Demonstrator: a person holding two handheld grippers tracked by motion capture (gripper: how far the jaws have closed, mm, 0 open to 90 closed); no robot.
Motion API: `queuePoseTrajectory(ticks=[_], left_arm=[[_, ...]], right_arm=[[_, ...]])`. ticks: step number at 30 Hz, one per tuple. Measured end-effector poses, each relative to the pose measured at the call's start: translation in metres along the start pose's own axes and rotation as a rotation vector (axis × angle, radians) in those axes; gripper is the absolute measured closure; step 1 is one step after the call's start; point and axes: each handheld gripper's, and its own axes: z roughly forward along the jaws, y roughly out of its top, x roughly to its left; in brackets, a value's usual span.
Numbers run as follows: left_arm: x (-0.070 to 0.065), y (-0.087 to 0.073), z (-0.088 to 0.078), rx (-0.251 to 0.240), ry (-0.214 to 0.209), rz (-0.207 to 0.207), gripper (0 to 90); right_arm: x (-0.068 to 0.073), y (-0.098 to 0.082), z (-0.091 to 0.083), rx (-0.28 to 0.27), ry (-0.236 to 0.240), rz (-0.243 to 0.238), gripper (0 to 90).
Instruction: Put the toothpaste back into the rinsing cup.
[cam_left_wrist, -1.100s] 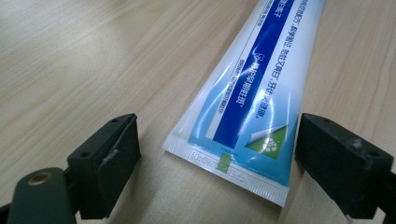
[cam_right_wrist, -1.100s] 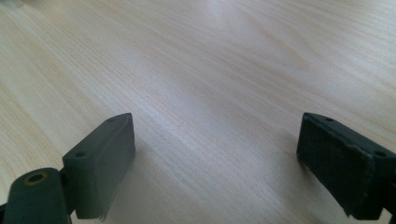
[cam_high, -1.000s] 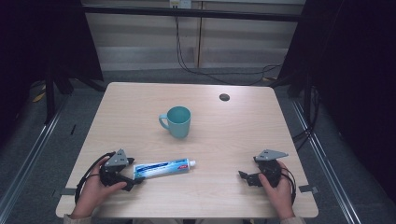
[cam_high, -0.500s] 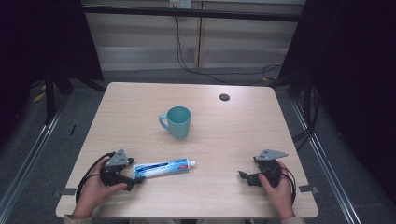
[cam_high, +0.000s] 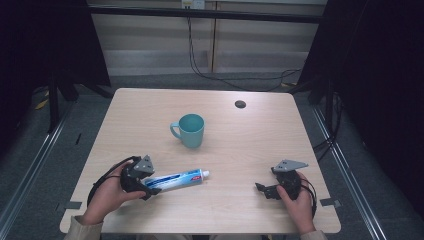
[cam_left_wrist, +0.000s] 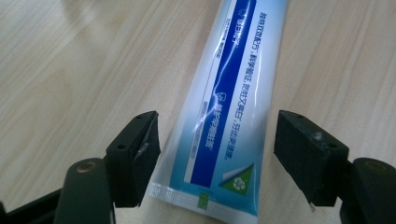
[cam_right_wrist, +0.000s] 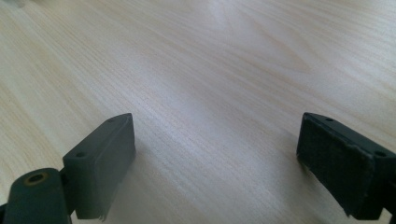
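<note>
The tube (cam_high: 176, 180) lies flat on the table (cam_high: 240, 145), near its front left, cap toward the mug (cam_high: 189, 130). The left gripper (cam_left_wrist: 217, 154) straddles its crimped tail; the jaws have just been closing, the tube between them, a gap at the far pad, no firm grip yet. The tube looks light, soft and glossy, likely slippery. The flat tail end seems the best hold. The right gripper (cam_right_wrist: 215, 163) stands wide, empty.

You had bright light on the pale wooden table (cam_high: 240, 150), a dark room around it, and white glare on the shiny blue-and-white toothpaste tube (cam_left_wrist: 224, 116).
</note>
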Motion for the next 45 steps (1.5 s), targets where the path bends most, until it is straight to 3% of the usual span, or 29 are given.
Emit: queuePoseTrajectory(ticks=[21, 45], left_arm=[[0.002, 0.040, 0.013, 0.189, -0.050, 0.107, 35.7], [0.000, 0.055, 0.027, 0.301, -0.079, 0.144, 42.5]], right_arm=[[-0.001, 0.001, 0.001, -0.001, 0.001, -0.006, 11.1], [-0.001, 0.001, 0.001, 0.001, -0.001, -0.005, 11.1]])
